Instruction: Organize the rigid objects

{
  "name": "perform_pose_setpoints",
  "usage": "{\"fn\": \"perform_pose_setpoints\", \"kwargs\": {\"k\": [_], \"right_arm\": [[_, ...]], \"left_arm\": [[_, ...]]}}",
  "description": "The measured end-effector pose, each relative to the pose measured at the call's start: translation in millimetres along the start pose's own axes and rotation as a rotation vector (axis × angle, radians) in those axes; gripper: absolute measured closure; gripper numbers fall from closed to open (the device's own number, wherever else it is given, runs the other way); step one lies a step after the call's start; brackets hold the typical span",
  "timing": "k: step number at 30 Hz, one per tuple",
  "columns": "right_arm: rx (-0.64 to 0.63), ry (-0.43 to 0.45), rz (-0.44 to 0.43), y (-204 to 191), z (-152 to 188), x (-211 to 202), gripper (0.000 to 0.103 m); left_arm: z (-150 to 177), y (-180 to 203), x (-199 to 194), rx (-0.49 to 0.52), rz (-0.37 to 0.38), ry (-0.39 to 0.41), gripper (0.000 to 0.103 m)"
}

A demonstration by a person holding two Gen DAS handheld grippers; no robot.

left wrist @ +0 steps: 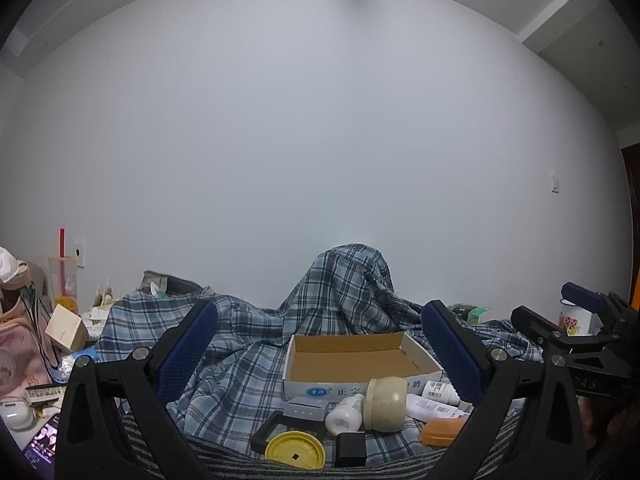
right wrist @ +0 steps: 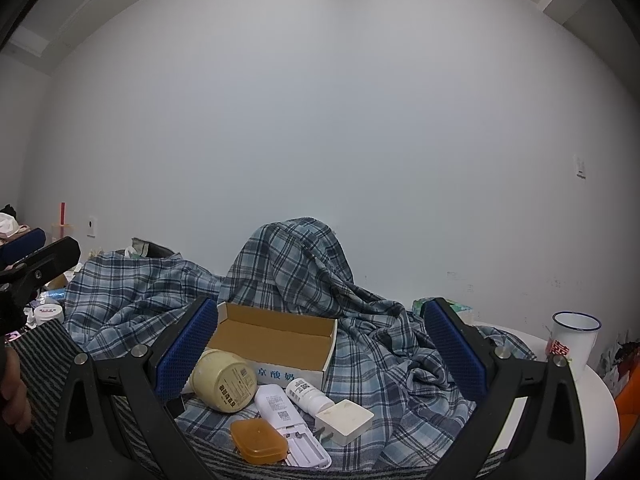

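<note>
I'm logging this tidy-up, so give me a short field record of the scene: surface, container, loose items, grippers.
surface: plaid cloth
container: open cardboard box, nothing visible inside
loose items: cream jar on its side, orange case, white charger, yellow lid
left gripper: open, holding nothing
right gripper: open, holding nothing

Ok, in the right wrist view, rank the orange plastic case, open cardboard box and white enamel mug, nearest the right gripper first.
1. Orange plastic case, low, nearest the right gripper.
2. Open cardboard box, centre, behind it.
3. White enamel mug, far right.
</note>
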State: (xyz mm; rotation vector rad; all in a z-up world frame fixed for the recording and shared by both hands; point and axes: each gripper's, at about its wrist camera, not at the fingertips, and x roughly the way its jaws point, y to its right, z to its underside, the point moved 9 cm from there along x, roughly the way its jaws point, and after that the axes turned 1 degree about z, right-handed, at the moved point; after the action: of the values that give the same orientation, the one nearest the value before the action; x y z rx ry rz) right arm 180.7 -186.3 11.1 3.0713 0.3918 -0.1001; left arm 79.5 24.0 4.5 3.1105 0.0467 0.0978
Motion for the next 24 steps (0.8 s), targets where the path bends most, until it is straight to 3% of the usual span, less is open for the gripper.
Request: {"fn": "perform_pose_setpoints", "kwargs": {"k": [24], "right_arm": [[-0.003,0.014,-0.001,0.2,-0.3,-1.9,0.000]], "left_arm": [[1.1,1.7,6.0,0.013,0.000,-0.028,0.000]]}}
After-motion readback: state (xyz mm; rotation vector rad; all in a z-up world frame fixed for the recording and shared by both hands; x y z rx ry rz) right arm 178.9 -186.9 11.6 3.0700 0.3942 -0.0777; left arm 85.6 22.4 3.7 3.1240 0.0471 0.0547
